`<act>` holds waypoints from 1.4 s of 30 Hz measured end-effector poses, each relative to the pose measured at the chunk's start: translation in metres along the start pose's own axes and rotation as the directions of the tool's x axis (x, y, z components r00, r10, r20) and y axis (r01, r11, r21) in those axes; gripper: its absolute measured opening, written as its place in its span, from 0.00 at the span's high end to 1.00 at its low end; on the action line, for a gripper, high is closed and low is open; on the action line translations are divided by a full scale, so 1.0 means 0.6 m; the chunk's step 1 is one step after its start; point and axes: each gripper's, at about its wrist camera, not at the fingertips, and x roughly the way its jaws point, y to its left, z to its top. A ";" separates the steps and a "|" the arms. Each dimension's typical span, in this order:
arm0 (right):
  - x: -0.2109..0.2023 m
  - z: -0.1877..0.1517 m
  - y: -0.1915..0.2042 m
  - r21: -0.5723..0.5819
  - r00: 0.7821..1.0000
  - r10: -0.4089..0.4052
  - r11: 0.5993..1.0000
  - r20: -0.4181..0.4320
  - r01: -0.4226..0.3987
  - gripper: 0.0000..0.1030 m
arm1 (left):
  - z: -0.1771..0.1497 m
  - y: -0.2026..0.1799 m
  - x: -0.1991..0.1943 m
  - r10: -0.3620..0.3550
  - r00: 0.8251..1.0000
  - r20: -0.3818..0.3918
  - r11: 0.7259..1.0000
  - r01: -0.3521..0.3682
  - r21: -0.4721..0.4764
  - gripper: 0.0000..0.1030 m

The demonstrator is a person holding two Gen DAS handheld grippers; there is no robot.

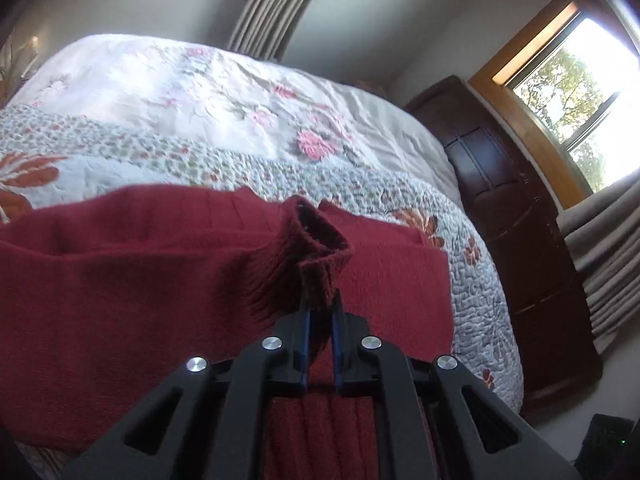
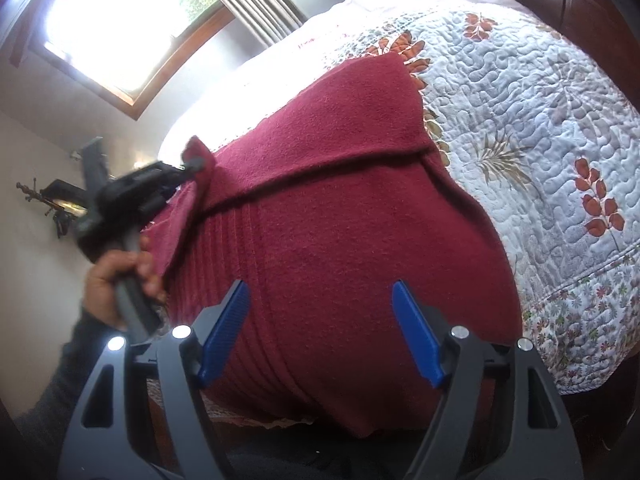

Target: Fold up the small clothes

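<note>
Left hand-held gripper [image 1: 320, 300]: jaws drawn together, clamping the ribbed cuff [image 1: 316, 252] of a dark red sweater [image 2: 340, 208]. The cuff is standing up out of the jaws, its open mouth facing away from the camera, and the sleeve [image 1: 180, 264] is trailing off to the left across the garment. From the right wrist view, the person's hand [image 2: 116, 280] is gripping the handle of that tool at the sweater's left edge, with a small flap of red knit pinched at its tip.

Right hand-held gripper [image 2: 320, 336]: blue pads [image 2: 224, 328] spread wide apart, holding nothing. It is hovering over the near end of the sweater, where the knit is draping over the edge of the bed [image 2: 540, 128]; I cannot tell whether the pads are touching the fabric.

Sweater position: lying on the quilted floral bedspread, body spread roughly flat, with one fold line already crossing its far part.

Step, as I judge it: a sleeve fold is under way, the left tool carrying the cuff across the body.

Next move, probably: laying the sleeve flat along the torso and opening the jaws, while the right tool is pinning or gripping the near hem. Care needed so the sleeve is not twisting, and so the overhanging end is not sliding off the bed.
</note>
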 end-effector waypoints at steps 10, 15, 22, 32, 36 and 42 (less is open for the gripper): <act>0.081 0.150 0.024 0.078 0.933 0.341 0.939 -0.116 -0.334 0.24 | -0.072 0.042 -0.110 -0.091 0.996 0.019 0.989 0.092 -0.112 0.32; 0.226 0.233 0.053 0.219 0.831 0.492 0.868 -0.261 -0.445 0.48 | -0.163 0.108 -0.208 -0.038 0.998 0.055 0.970 0.050 -0.236 0.27; 0.330 0.270 0.088 0.222 0.819 0.448 0.893 -0.359 -0.391 0.48 | -0.329 0.212 -0.321 0.091 0.992 0.090 0.869 -0.035 -0.493 0.26; 0.358 0.282 0.122 0.203 0.827 0.421 0.907 -0.372 -0.370 0.89 | -0.415 0.262 -0.356 0.133 0.985 0.105 0.753 -0.032 -0.657 0.25; 0.325 0.296 0.145 0.123 0.848 0.404 0.914 -0.343 -0.385 0.94 | -0.405 0.255 -0.359 0.117 0.986 0.119 0.771 -0.014 -0.637 0.25; 0.210 0.339 0.142 0.021 0.884 0.403 0.912 -0.239 -0.410 0.94 | -0.379 0.250 -0.331 0.083 0.991 0.103 0.785 -0.001 -0.619 0.25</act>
